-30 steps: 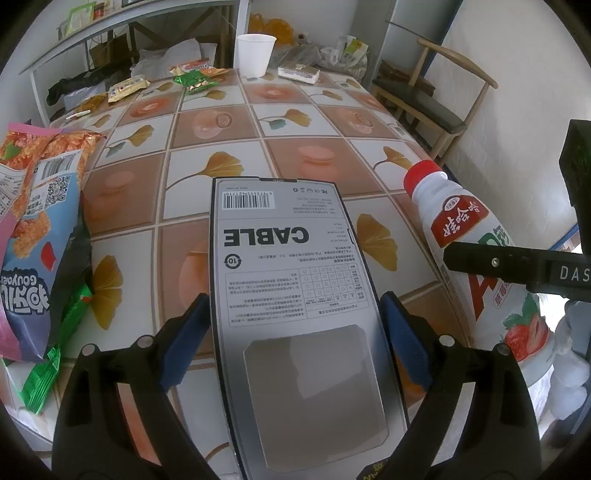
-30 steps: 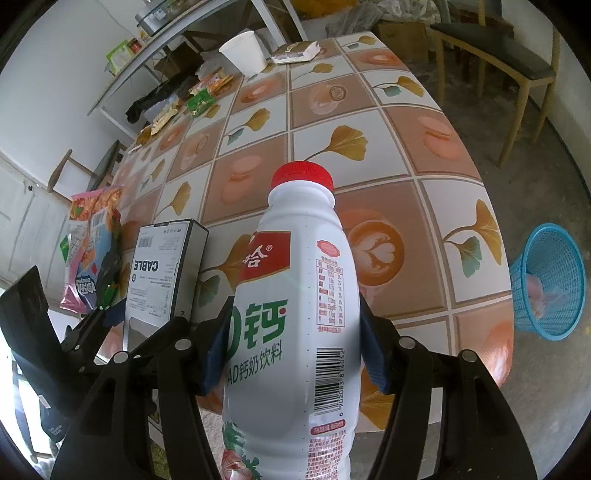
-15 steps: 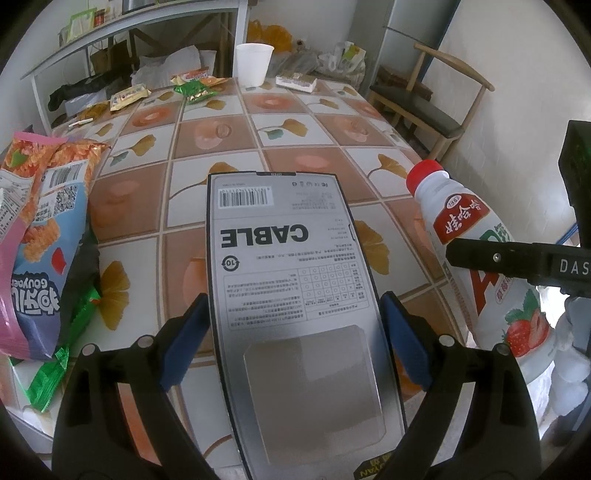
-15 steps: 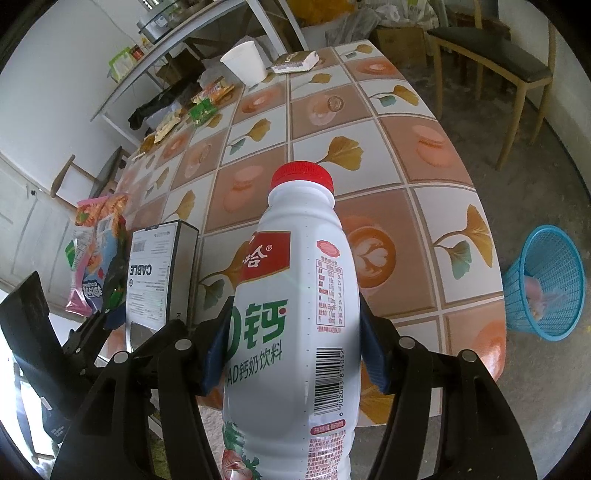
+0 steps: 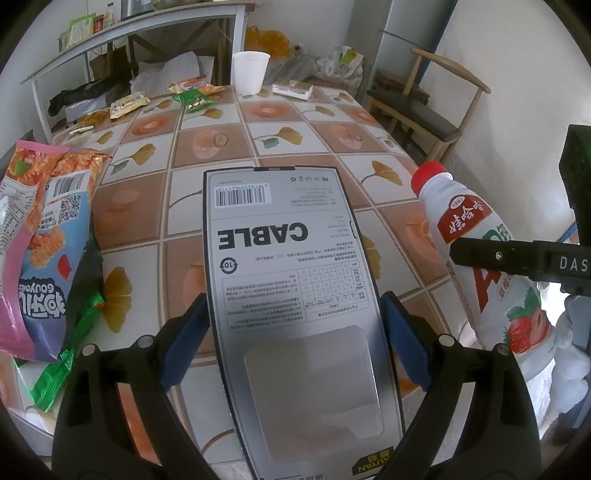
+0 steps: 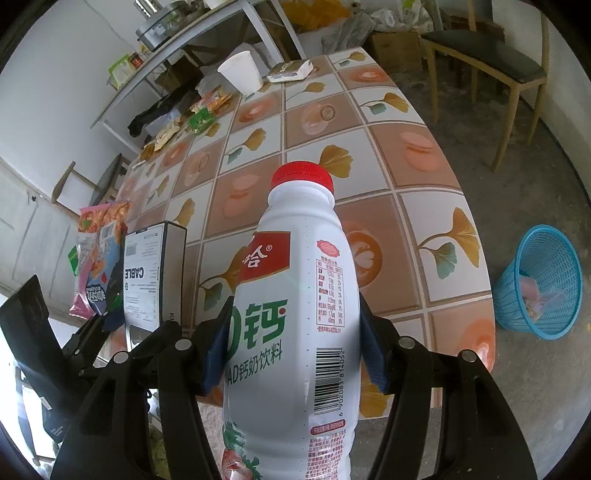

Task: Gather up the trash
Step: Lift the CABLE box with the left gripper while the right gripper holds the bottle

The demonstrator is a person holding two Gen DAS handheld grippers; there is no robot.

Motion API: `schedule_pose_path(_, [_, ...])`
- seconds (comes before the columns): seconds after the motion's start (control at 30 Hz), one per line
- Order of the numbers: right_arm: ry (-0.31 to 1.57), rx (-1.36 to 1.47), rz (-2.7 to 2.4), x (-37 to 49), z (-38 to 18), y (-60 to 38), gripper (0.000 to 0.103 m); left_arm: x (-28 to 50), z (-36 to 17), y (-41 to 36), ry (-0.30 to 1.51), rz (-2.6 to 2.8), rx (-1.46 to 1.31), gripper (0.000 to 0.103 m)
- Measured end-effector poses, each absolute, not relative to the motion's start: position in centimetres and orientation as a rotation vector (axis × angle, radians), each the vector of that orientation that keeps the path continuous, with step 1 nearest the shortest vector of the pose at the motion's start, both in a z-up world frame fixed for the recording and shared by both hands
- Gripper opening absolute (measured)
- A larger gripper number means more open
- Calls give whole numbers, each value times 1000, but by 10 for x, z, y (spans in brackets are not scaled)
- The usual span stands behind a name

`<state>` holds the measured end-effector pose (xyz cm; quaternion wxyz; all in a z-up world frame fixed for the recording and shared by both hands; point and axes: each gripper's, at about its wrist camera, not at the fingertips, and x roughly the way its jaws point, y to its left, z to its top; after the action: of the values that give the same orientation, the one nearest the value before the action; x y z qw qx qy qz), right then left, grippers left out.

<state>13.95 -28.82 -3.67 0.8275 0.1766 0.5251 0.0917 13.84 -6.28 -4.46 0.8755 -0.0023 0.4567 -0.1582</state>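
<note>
My left gripper (image 5: 293, 341) is shut on a grey cable box (image 5: 291, 280), held above the tiled table's near edge; its blue pads press both long sides. That box (image 6: 147, 280) also shows at the left of the right wrist view. My right gripper (image 6: 293, 349) is shut on a white milk-drink bottle (image 6: 295, 295) with a red cap, held upright off the table. The same bottle (image 5: 476, 254) appears at the right of the left wrist view. A blue mesh trash basket (image 6: 539, 288) stands on the floor right of the table.
Snack bags (image 5: 40, 236) lie at the table's left edge. A white paper cup (image 5: 250, 72), small wrappers (image 5: 192, 98) and a flat packet (image 5: 293, 89) sit at the far end. A wooden chair (image 5: 424, 107) stands far right, and a shelf (image 5: 129, 33) stands behind the table (image 5: 258, 147).
Both views show slightly more of the table's far end and the room; box and bottle stay gripped as before.
</note>
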Motion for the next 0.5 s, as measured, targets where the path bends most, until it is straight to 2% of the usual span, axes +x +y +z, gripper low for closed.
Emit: schedule_pose_path(0.5, [1087, 397, 191, 134, -30, -298, 59, 134, -35, -65, 929, -329, -11, 87])
